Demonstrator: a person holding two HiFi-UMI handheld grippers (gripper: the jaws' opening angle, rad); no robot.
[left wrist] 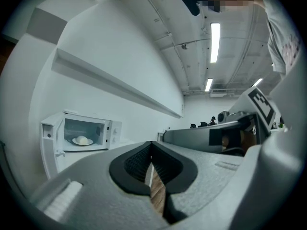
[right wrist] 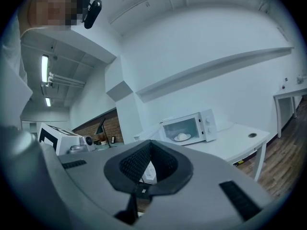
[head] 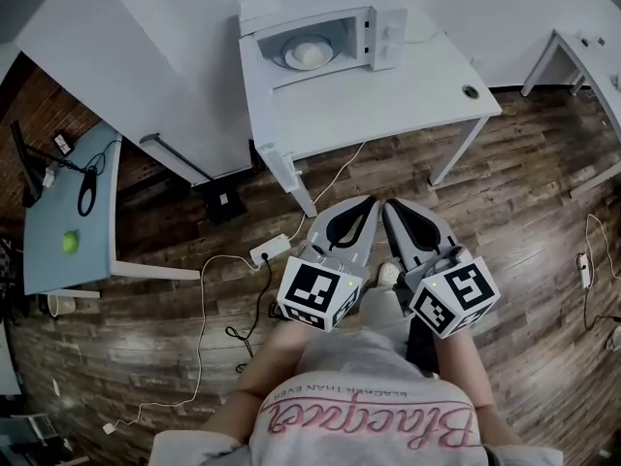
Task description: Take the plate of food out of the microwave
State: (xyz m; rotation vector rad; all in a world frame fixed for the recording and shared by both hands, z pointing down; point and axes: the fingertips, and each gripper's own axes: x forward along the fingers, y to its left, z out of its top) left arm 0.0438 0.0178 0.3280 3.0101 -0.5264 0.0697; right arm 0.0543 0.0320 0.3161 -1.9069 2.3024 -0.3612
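Our left tongs are pressed together at the tips, with nothing between the pads; through the loop behind the tips we see only wooden floor. Our right tongs sit just beside them, tips almost touching the left pair, and they too are pressed together and empty.

Far to the left of the tongs stands a grey side table with a small green ball on it. Nearer, on the floor just left of the left tongs, lies a white power strip with cables trailing from it.

Well ahead of both tongs stands a white table. At its far left end is the microwave, its door swung open to the left. Inside it is the plate, and on the plate rests a pale, rounded lump of food. We are well apart from it and touch neither. The microwave's knobs are to the right of the cavity.

Farther right, well off from the right tongs, we see the corner of another white table.
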